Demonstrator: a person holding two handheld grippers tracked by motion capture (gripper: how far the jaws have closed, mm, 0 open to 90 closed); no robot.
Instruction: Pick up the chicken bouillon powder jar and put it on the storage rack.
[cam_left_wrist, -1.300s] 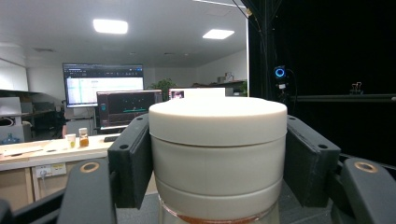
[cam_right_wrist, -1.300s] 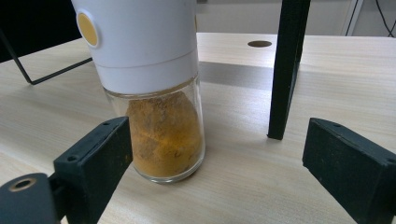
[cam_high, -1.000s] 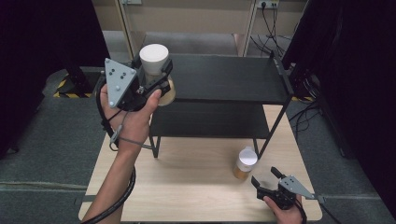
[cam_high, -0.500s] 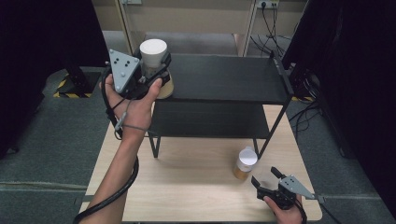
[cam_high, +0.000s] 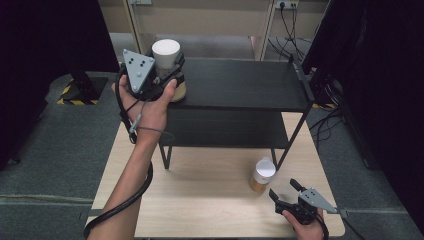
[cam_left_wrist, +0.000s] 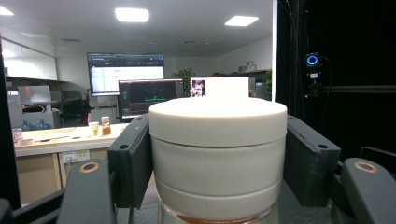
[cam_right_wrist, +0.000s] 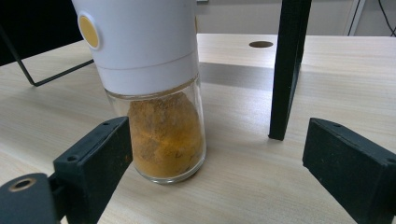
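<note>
My left gripper (cam_high: 168, 75) is shut on a white-capped jar (cam_high: 166, 51), held upright at the left end of the black shelf's top board (cam_high: 240, 85). In the left gripper view both black pads press the jar's cap (cam_left_wrist: 217, 135) from either side, and glass with brown contents shows below. I cannot tell whether its base touches the board. A second jar (cam_high: 262, 174), white-capped with orange powder (cam_right_wrist: 161, 135), stands on the wooden table (cam_high: 200, 200). My right gripper (cam_high: 283, 189) sits open just in front of it, its jaws (cam_right_wrist: 224, 158) wide apart and touching nothing.
The two-tier black shelf stands on the table's far half, and its front right leg (cam_right_wrist: 285, 70) is close beside the second jar. A cable (cam_high: 120, 210) trails from the left gripper along the forearm. Dark curtains and grey floor surround the table.
The left hand has carried the jar slightly right and farther away, over the shelf's left end. The right gripper and the second jar have not moved.
</note>
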